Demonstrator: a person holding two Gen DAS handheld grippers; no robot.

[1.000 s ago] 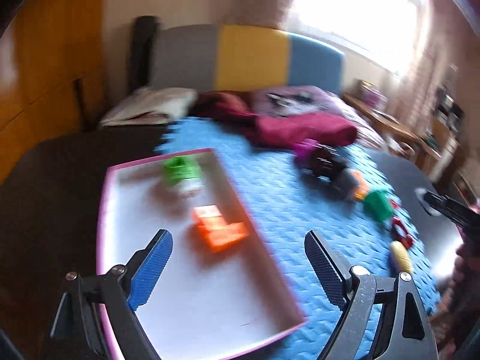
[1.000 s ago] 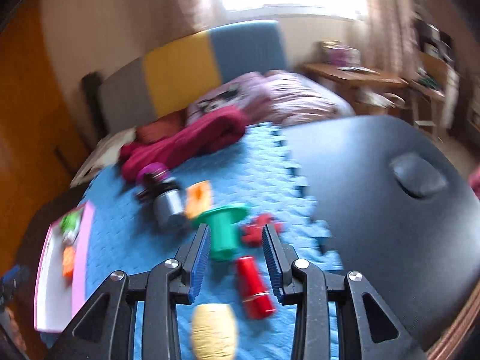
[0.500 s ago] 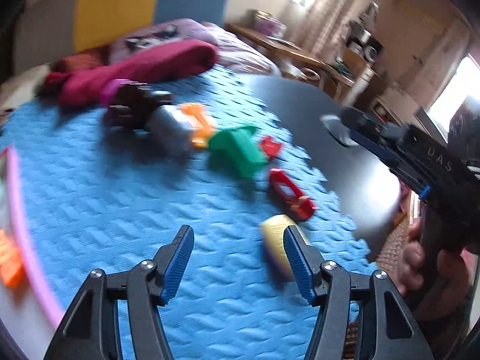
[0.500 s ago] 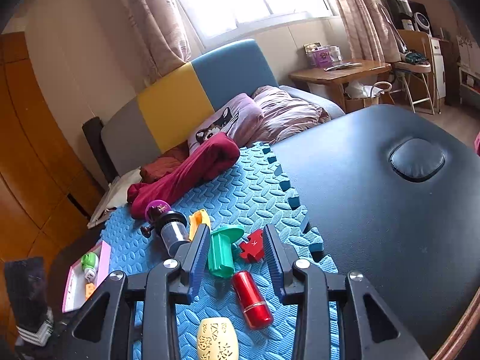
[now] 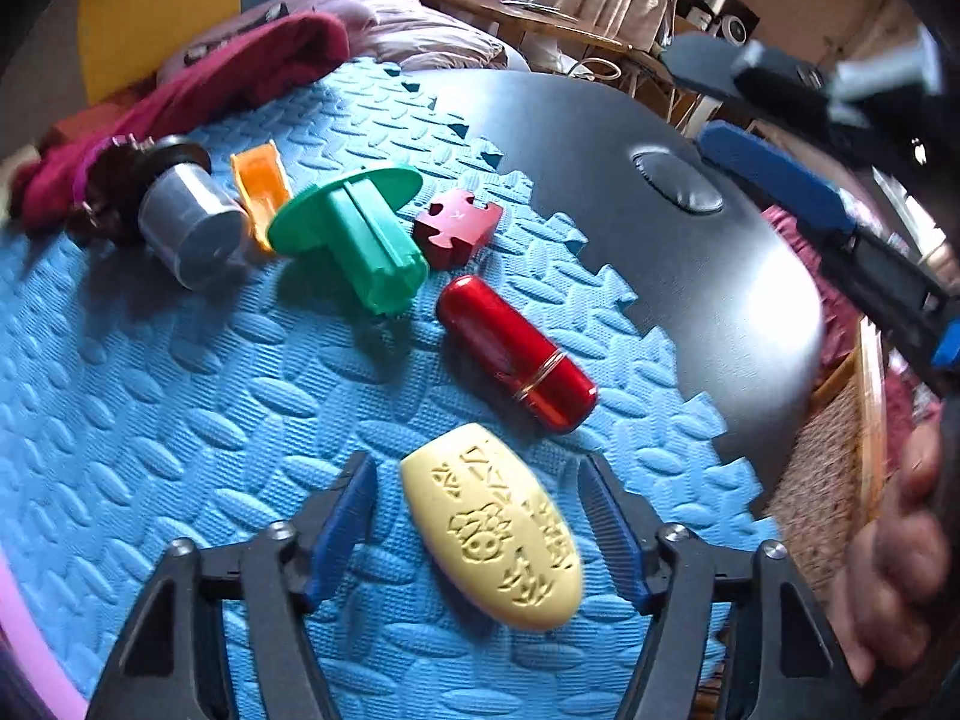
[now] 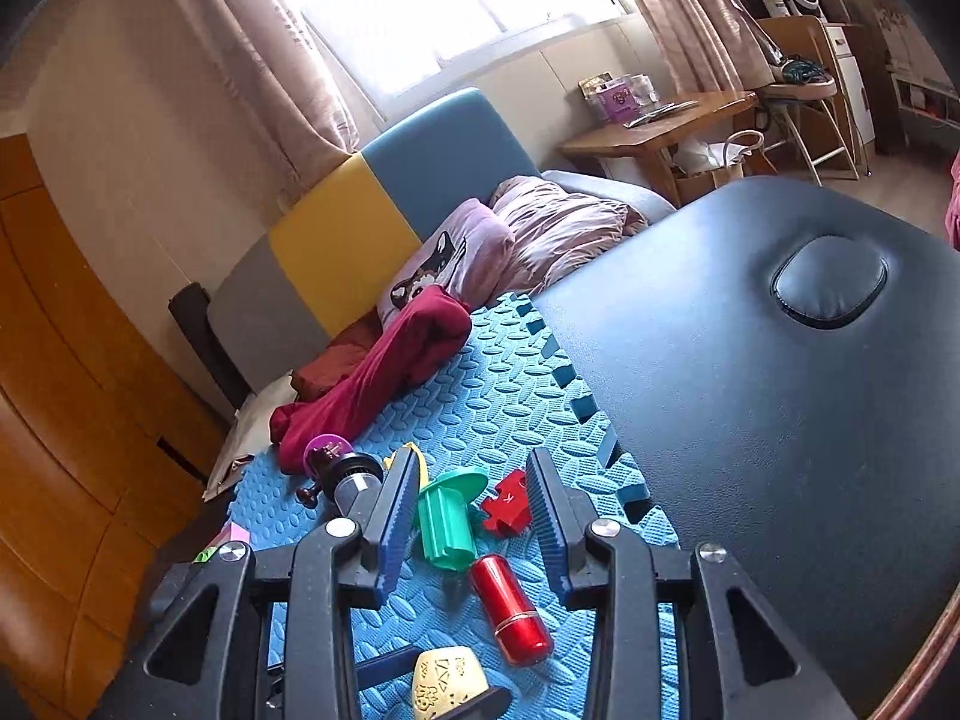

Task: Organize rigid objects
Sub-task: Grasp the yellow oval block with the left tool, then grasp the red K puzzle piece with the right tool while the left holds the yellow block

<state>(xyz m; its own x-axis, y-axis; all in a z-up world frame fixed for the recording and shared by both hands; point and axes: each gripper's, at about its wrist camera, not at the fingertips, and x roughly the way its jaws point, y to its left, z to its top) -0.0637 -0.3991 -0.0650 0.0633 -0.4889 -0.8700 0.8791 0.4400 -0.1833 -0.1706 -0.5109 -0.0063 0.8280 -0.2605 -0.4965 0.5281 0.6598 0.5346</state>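
Observation:
My left gripper (image 5: 480,516) is open, its fingers on either side of a yellow embossed oval piece (image 5: 495,525) lying on the blue foam mat (image 5: 150,420), not touching it. Beyond lie a red cylinder (image 5: 516,351), a green flanged spool (image 5: 354,228), a dark red cross-shaped block (image 5: 457,225), an orange piece (image 5: 261,186) and a grey cylinder with black fittings (image 5: 180,216). My right gripper (image 6: 471,507) is open and empty, held above the mat over the green spool (image 6: 447,519). The yellow piece also shows in the right wrist view (image 6: 447,684).
A pink-rimmed tray edge (image 5: 30,648) sits at the left. A maroon cloth (image 6: 384,372) lies at the mat's far end. The black padded table (image 6: 780,420) extends right of the mat. A bed with pillows and a wooden desk stand behind.
My left gripper swung from the tray to the right and came down around the yellow piece. My right gripper lifted and drew back slightly.

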